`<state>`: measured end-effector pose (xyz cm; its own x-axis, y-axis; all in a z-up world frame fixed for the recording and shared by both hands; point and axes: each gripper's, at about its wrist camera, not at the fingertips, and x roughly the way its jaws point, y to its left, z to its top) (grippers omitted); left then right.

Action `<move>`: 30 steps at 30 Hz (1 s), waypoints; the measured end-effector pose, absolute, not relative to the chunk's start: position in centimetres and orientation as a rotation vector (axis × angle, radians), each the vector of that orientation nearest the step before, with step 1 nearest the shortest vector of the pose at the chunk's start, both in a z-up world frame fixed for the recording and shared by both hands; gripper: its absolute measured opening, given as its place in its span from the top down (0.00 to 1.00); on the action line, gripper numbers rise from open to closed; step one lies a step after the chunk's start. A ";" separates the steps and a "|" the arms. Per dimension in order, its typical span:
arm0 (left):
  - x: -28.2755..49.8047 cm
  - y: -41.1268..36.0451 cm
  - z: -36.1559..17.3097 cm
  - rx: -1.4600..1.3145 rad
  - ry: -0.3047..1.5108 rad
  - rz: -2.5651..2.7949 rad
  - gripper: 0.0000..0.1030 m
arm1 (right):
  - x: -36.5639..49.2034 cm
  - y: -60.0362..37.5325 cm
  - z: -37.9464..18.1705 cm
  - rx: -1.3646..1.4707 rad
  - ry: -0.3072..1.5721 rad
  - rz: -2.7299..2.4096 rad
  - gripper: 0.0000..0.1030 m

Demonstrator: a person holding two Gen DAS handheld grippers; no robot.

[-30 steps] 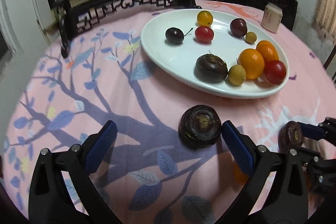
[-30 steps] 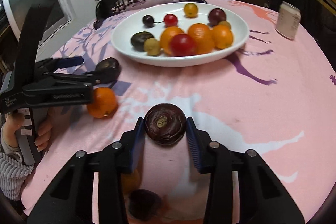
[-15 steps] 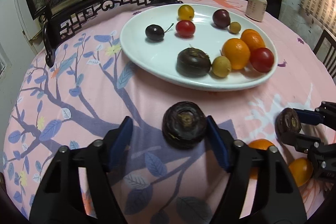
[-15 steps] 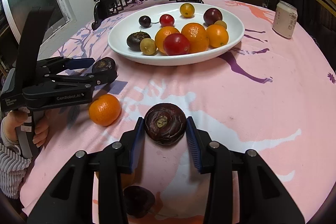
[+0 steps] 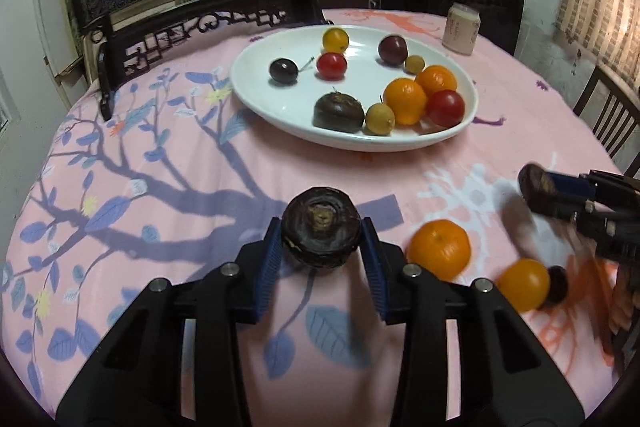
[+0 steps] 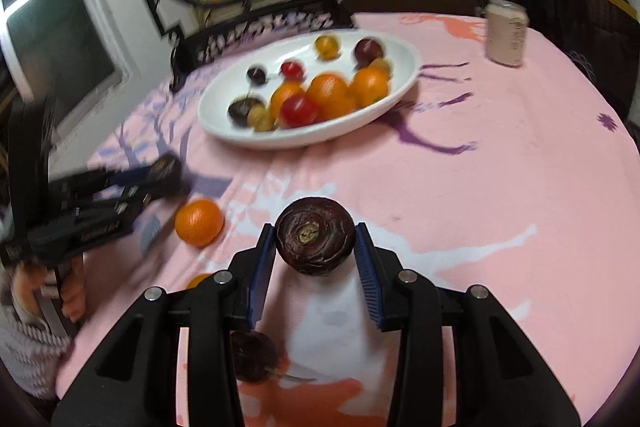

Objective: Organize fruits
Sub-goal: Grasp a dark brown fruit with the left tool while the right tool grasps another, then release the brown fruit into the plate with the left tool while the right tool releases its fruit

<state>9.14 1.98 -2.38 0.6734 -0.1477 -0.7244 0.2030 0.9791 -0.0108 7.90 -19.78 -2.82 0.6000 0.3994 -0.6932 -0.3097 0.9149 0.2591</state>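
Worktop: plate at 12 o'clock. I have left tool and right tool each clamped on a dark fruit. Risk: round skins slipping; orange at 3 o'clock nudged.

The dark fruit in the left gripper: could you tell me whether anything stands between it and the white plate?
Nothing visible does: only bare pink tablecloth lies between the dark fruit and the white plate.
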 end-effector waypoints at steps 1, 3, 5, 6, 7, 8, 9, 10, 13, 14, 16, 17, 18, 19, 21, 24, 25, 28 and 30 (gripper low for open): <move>8.7 2.3 -2.1 0.060 0.798 -0.196 0.62 | 7.8 -20.3 -2.6 0.137 0.822 0.407 0.61; 8.2 2.6 -1.5 0.051 0.781 -0.192 0.61 | 7.2 -21.2 -2.1 0.168 0.802 0.405 0.61; 8.4 2.6 -0.8 0.048 0.768 -0.190 0.61 | 6.7 -21.3 -1.6 0.174 0.782 0.417 0.61; 8.7 2.6 -0.5 0.045 0.767 -0.192 0.61 | 6.7 -21.2 -1.3 0.175 0.774 0.427 0.61; 9.3 2.6 -0.1 0.039 0.767 -0.198 0.61 | 7.0 -21.1 -0.8 0.177 0.767 0.440 0.61; 10.1 2.5 0.4 0.036 0.767 -0.202 0.61 | 7.3 -21.0 -0.4 0.176 0.764 0.448 0.61; 11.2 2.4 1.0 0.039 0.760 -0.195 0.61 | 8.0 -20.8 0.2 0.169 0.764 0.456 0.61; 11.9 2.4 1.3 0.042 0.754 -0.190 0.61 | 9.0 -20.4 1.0 0.156 0.762 0.461 0.61; 15.8 2.0 2.4 0.031 0.748 -0.170 0.61 | 11.7 -19.5 2.5 0.118 0.748 0.446 0.61; 16.8 1.9 2.4 0.028 0.751 -0.163 0.61 | 13.1 -19.1 3.0 0.112 0.741 0.442 0.61; 19.2 1.7 2.2 0.030 0.756 -0.139 0.60 | 15.2 -18.5 3.2 0.128 0.743 0.449 0.61; 20.0 1.7 2.1 0.031 0.758 -0.128 0.60 | 16.7 -18.0 3.1 0.142 0.750 0.455 0.61; 21.1 1.6 1.8 0.031 0.761 -0.118 0.60 | 17.8 -17.6 2.8 0.147 0.757 0.459 0.61; 21.5 1.6 1.6 0.029 0.764 -0.115 0.59 | 19.2 -16.8 2.2 0.145 0.769 0.459 0.61; 22.9 1.6 1.1 0.020 0.777 -0.115 0.54 | 21.2 -15.9 1.3 0.130 0.793 0.453 0.61; 24.3 1.5 0.1 0.015 0.791 -0.116 0.34 | 24.0 -15.6 -0.6 0.164 0.842 0.429 0.59; 24.5 1.4 -0.2 0.022 0.795 -0.117 0.31 | 24.6 -15.9 -1.0 0.199 0.848 0.429 0.52; 24.8 1.5 -0.6 0.020 0.802 -0.120 0.27 | 25.1 -17.3 -1.0 0.293 0.825 0.442 0.36; 25.0 1.8 -0.5 -0.008 0.803 -0.124 0.22 | 24.9 -18.3 -0.2 0.301 0.792 0.430 0.36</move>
<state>24.96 1.83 -0.53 0.6877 -0.1138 -0.7170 0.1076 0.9927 -0.0543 24.89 -18.28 -0.24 0.6237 0.4785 -0.6181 -0.2579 0.8724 0.4152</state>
